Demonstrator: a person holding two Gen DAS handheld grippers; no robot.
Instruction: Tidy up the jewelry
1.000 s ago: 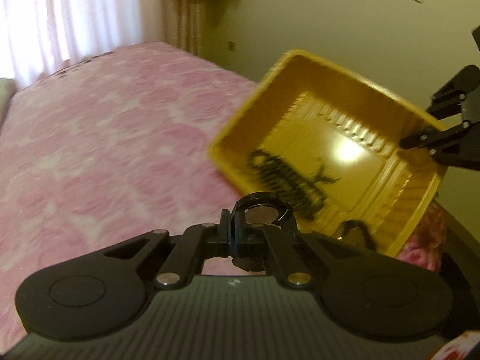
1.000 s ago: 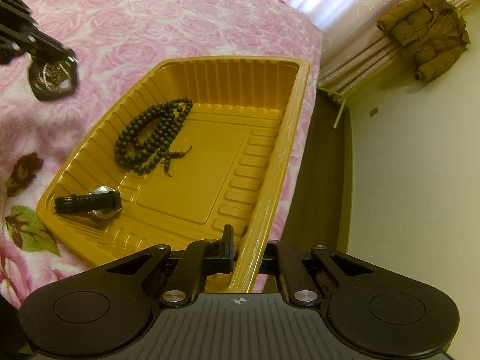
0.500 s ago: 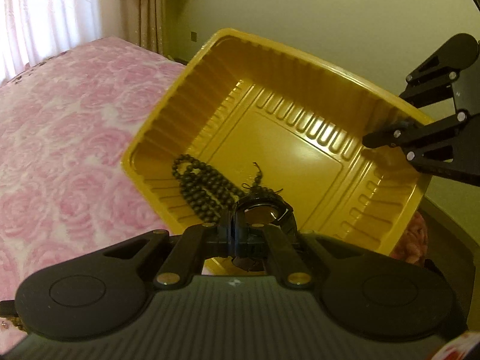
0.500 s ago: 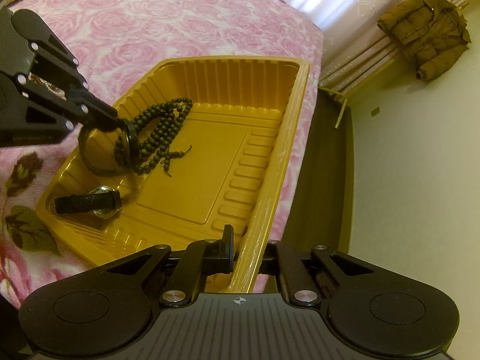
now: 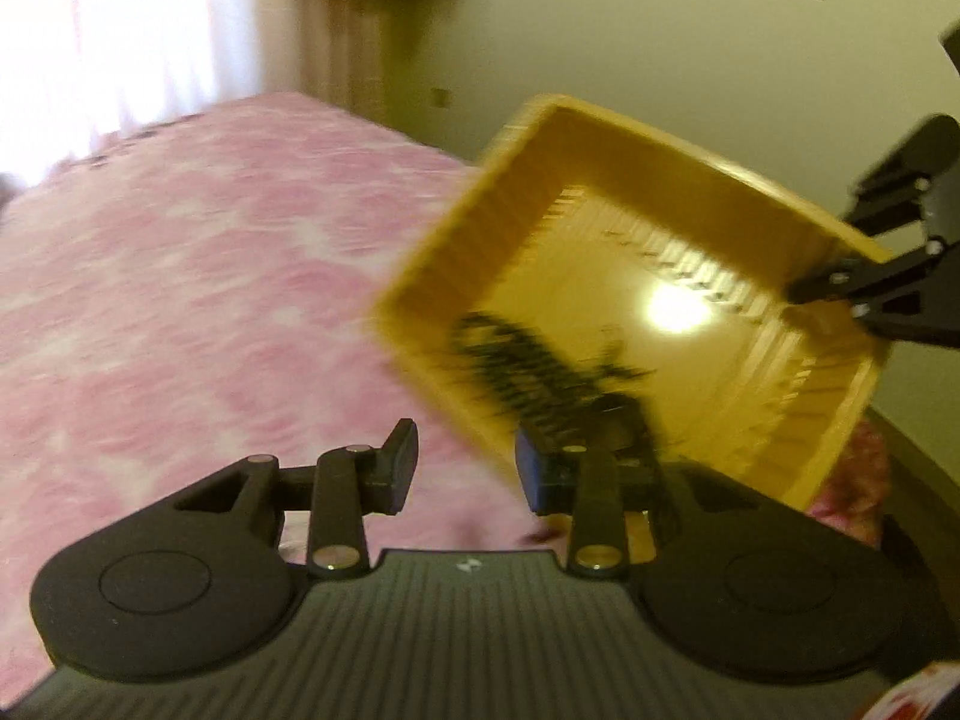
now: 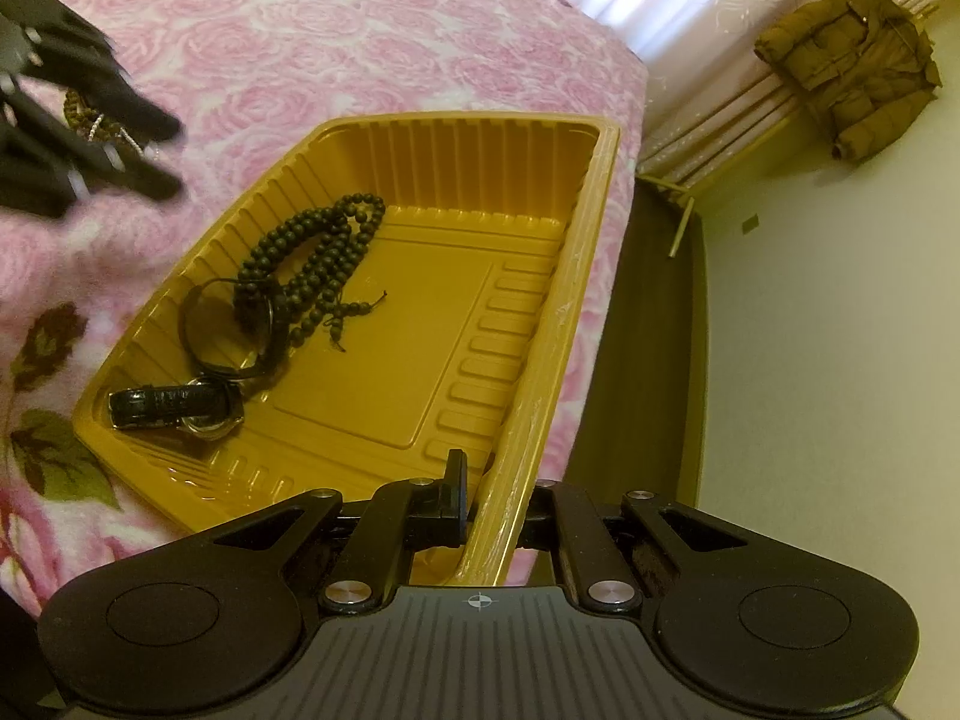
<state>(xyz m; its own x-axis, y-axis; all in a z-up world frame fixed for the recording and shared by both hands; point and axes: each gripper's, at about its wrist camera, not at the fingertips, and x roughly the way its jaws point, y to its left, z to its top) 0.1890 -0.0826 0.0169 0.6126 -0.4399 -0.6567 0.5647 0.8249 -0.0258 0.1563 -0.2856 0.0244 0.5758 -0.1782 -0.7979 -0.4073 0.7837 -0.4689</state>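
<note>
A yellow plastic tray [image 6: 540, 324] lies on the pink rose bedspread [image 6: 336, 42]. In it lie a dark bead necklace [image 6: 318, 246], a black round-faced watch [image 6: 240, 330] and a second black watch [image 6: 174, 405]. My right gripper [image 6: 489, 498] is shut on the tray's near rim. My left gripper [image 5: 465, 468] is open and empty, left of the tray; it shows blurred in the right wrist view [image 6: 90, 138]. More beads [image 6: 90, 120] lie on the bed behind it. The tray [image 5: 750, 192] looks blurred in the left wrist view.
The bed's edge runs just right of the tray, with dark floor [image 6: 648, 312] beyond. A brown jacket [image 6: 852, 66] hangs by the curtains. Cream walls [image 5: 630, 30] stand behind the tray.
My left gripper carried the black watch over the tray, opened and let it go beside the necklace, then pulled back to the left. My right gripper has held the rim still.
</note>
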